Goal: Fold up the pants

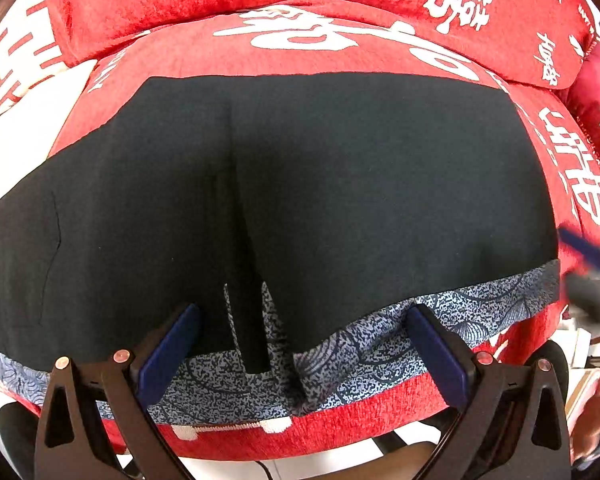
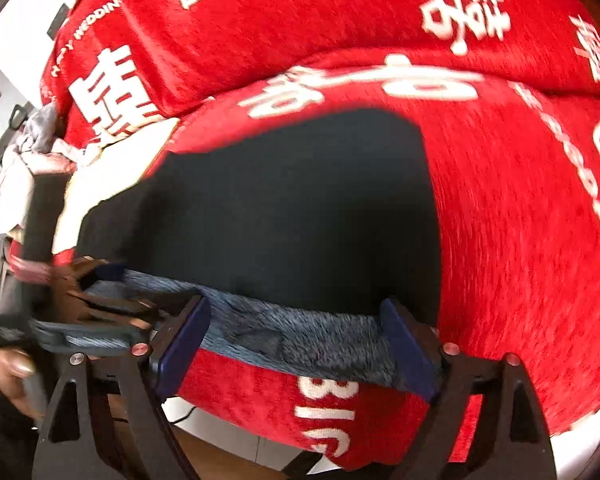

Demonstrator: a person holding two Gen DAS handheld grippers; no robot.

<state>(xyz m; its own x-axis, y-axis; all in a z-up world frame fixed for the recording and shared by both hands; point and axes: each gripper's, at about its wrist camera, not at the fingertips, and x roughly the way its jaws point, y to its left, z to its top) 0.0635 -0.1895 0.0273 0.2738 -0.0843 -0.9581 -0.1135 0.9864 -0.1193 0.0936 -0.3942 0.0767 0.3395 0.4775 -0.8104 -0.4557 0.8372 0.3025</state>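
The pants run off the left edge of the left wrist view, their far end unseen; the right gripper shows there only as a blur at the right edge, jaw stance unreadable; the right wrist view is smeared throughout; the left gripper and the hand holding it appear indistinct.

Lighting: bright, even, soft shadows. Left wrist view sharp; right wrist view motion-blurred. Fisheye bending, dark corners in both.
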